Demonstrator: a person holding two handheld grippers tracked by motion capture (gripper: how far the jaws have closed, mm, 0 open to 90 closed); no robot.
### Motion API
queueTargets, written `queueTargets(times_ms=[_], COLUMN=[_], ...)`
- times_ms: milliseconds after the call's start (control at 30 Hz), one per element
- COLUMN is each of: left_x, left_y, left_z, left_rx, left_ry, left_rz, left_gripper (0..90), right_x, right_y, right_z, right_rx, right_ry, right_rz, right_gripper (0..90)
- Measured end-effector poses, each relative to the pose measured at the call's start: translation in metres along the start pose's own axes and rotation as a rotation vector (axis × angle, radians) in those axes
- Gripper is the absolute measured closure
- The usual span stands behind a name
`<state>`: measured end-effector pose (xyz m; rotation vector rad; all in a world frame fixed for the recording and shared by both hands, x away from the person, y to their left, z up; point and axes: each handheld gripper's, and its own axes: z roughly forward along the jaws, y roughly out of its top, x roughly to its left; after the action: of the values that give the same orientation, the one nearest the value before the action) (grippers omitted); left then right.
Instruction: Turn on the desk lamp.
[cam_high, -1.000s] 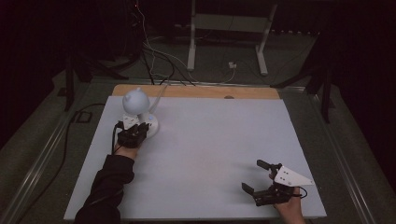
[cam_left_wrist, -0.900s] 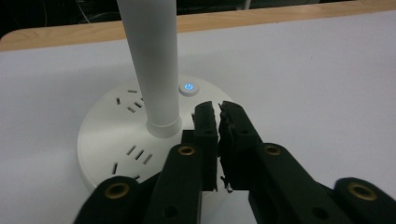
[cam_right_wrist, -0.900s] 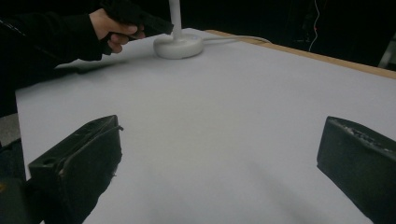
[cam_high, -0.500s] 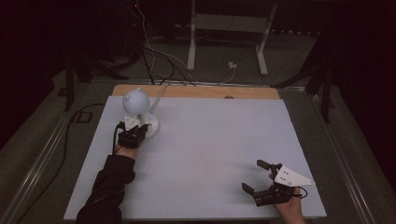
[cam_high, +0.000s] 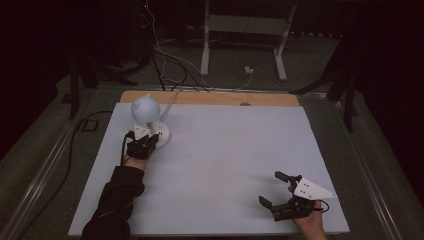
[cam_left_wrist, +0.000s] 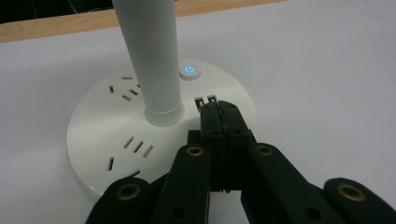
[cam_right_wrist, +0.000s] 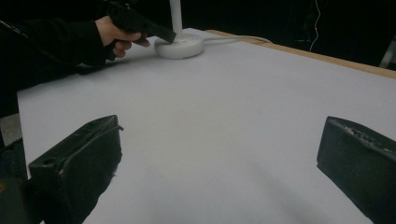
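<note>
Looking down from the high view, the white desk lamp (cam_high: 148, 120) stood at the far left of the white table (cam_high: 225, 150), its round head above a disc base. The left gripper (cam_high: 146, 141) rested at the near edge of that base. The right gripper (cam_high: 281, 192) lay well apart, near the front right corner, its jaws spread with nothing between them.

In the left gripper view, the jaws were pressed together with nothing between them, their tips over the lamp base (cam_left_wrist: 112, 140), just short of the lit power button (cam_left_wrist: 189, 71). The base carried socket slots and a smooth upright stem (cam_left_wrist: 152, 56). The base appeared to be hard, glossy plastic, hence probably slippery; the stem appeared rigid. The lamp was judged top-heavy if lifted by the head. The stem just above the base was the recommended grasp point; the button called for a light downward press only.

In the right gripper view, both jaws stood wide apart over bare table, and the lamp base (cam_right_wrist: 180, 46) sat far off with the left gripper (cam_right_wrist: 163, 32) touching it.
</note>
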<state>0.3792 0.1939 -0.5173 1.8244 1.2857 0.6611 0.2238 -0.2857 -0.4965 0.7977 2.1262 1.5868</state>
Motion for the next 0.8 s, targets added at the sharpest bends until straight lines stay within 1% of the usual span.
queueTargets(times_ms=[67,333,400,433,467,500,533,567,600,633,667,700,733,767,800], left_x=[0.000,0.001,0.000,-0.001,-0.001,0.001,0.000,0.000,-0.001,-0.003,-0.005,-0.007,-0.010,-0.012,-0.013], left_y=[0.000,0.000,0.000,0.000,0.000,0.000,0.000,0.001,0.002,0.005,0.009,0.011,0.013,0.014,0.014], left_z=[0.000,0.001,0.001,0.001,0.001,0.001,0.001,0.000,-0.001,-0.004,-0.007,-0.010,-0.011,-0.012,-0.011], left_rx=[0.002,0.003,0.006,0.008,0.008,0.005,0.005,0.001,-0.013,-0.024,-0.041,-0.047,-0.050,-0.049,-0.036], left_ry=[0.007,0.002,0.007,0.014,0.014,0.001,0.011,0.008,-0.013,-0.006,-0.007,-0.029,-0.026,-0.028,-0.032], left_rz=[0.004,0.006,0.011,0.032,0.032,0.010,0.027,0.027,0.025,0.038,0.042,0.038,0.034,0.029,0.031], left_gripper=[90.0,90.0,90.0,90.0,90.0,90.0,90.0,90.0,90.0,85.5,73.4,68.2,66.0,58.3,51.6], right_x=[0.000,0.000,0.000,0.001,0.001,0.001,0.001,0.001,0.001,0.001,0.001,0.000,0.000,-0.001,-0.001], right_y=[0.000,0.000,0.000,0.000,0.000,0.000,0.000,0.000,0.000,0.000,0.000,0.000,0.000,0.000,0.000], right_z=[0.000,0.000,0.000,0.001,0.001,0.001,0.001,0.001,0.000,0.000,0.000,0.000,0.000,0.000,0.000], right_rx=[0.000,0.002,0.003,0.004,0.004,0.005,0.006,0.006,0.004,0.002,0.000,-0.002,0.000,0.002,0.002], right_ry=[0.000,0.000,0.001,0.002,0.002,0.002,0.002,0.002,0.001,0.000,-0.001,-0.001,-0.002,-0.002,-0.002], right_rz=[0.000,0.002,0.002,0.002,0.002,0.001,0.001,0.000,-0.002,-0.001,0.002,0.002,0.005,0.006,0.005], right_gripper=[0.0,0.0,0.0,0.0,0.0,0.0,0.0,0.0,0.0,0.0,0.0,0.0,0.0,0.0,0.0])
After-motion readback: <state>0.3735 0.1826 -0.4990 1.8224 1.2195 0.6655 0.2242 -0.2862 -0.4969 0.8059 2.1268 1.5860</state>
